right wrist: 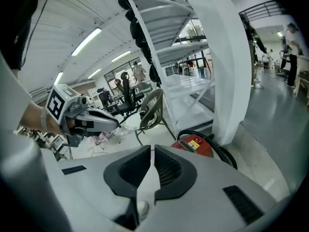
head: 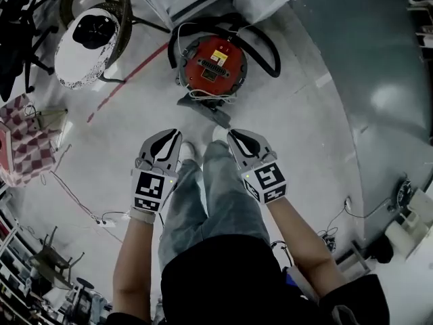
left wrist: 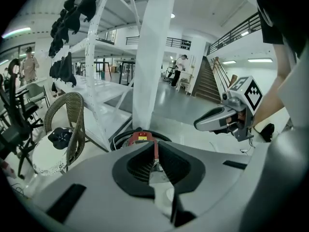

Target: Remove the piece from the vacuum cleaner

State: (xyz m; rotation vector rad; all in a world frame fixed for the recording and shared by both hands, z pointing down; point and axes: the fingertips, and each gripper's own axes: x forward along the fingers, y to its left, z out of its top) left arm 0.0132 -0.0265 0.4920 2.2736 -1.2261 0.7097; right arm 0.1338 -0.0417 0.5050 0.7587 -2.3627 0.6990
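Note:
A round red vacuum cleaner (head: 211,63) sits on the grey floor with a black hose (head: 267,49) looped round it. A grey nozzle piece (head: 211,108) lies at its near side. My left gripper (head: 174,133) and right gripper (head: 232,134) hang side by side above my legs, short of the cleaner, and both are shut with nothing between the pads. In the left gripper view the cleaner (left wrist: 140,138) shows just past the shut left gripper (left wrist: 155,148), with the right gripper (left wrist: 199,124) off to the right. In the right gripper view the cleaner (right wrist: 195,145) lies beyond the shut right gripper (right wrist: 152,151).
A wicker chair (head: 101,19) with a white cushion and a black cap stands left of the cleaner. A white rack post (left wrist: 157,57) rises right behind it. Thin cables (head: 81,205) trail over the floor at the left, near a checked cloth (head: 27,141). My shoes (head: 186,151) are under the grippers.

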